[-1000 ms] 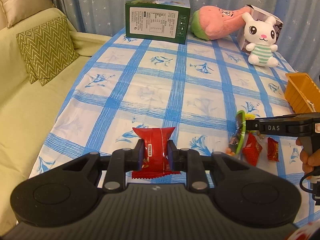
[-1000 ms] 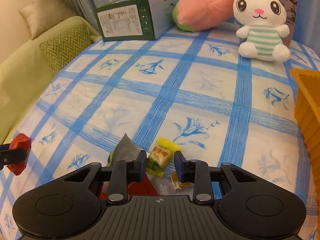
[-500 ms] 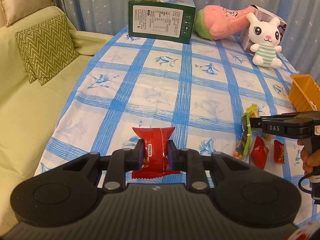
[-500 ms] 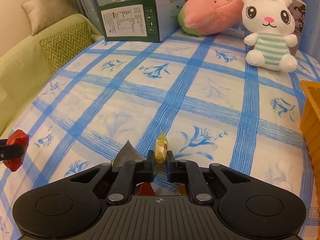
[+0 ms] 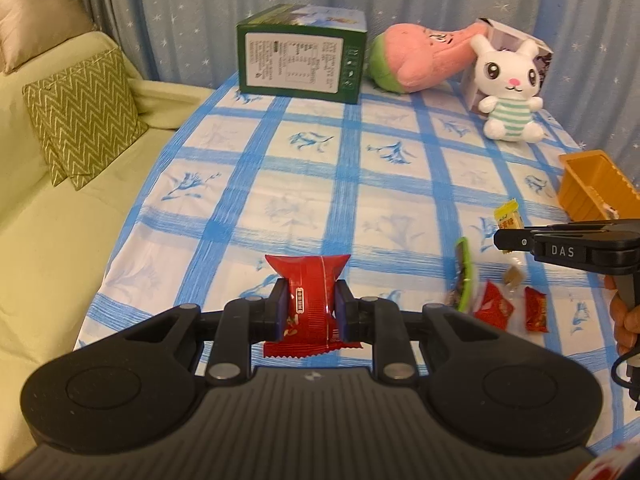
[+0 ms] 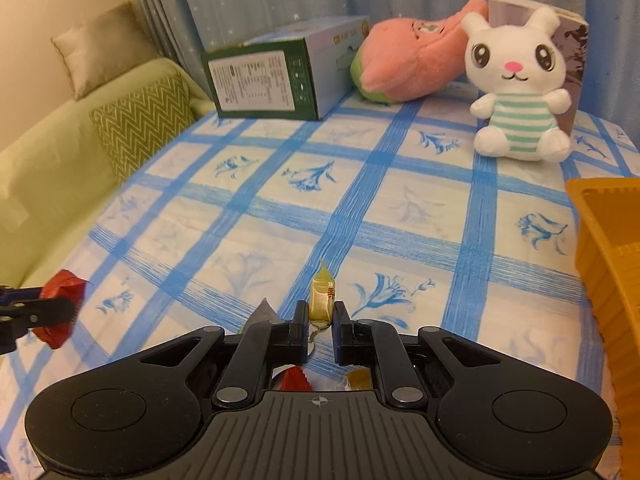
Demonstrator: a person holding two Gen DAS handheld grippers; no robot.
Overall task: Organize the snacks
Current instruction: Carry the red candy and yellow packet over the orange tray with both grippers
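Checked tablecloth | red snack upright, long axis vertical

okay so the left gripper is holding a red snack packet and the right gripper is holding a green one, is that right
Not quite. The left gripper does hold a red snack packet, but the right gripper is shut on a small yellow candy, not a green one. The right wrist view shows it between the fingers.

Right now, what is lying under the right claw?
Under the right claw, which grips a yellow candy, loose snacks lie on the tablecloth: a red packet, an amber candy and a grey-green wrapper. The claw's body covers most of each.
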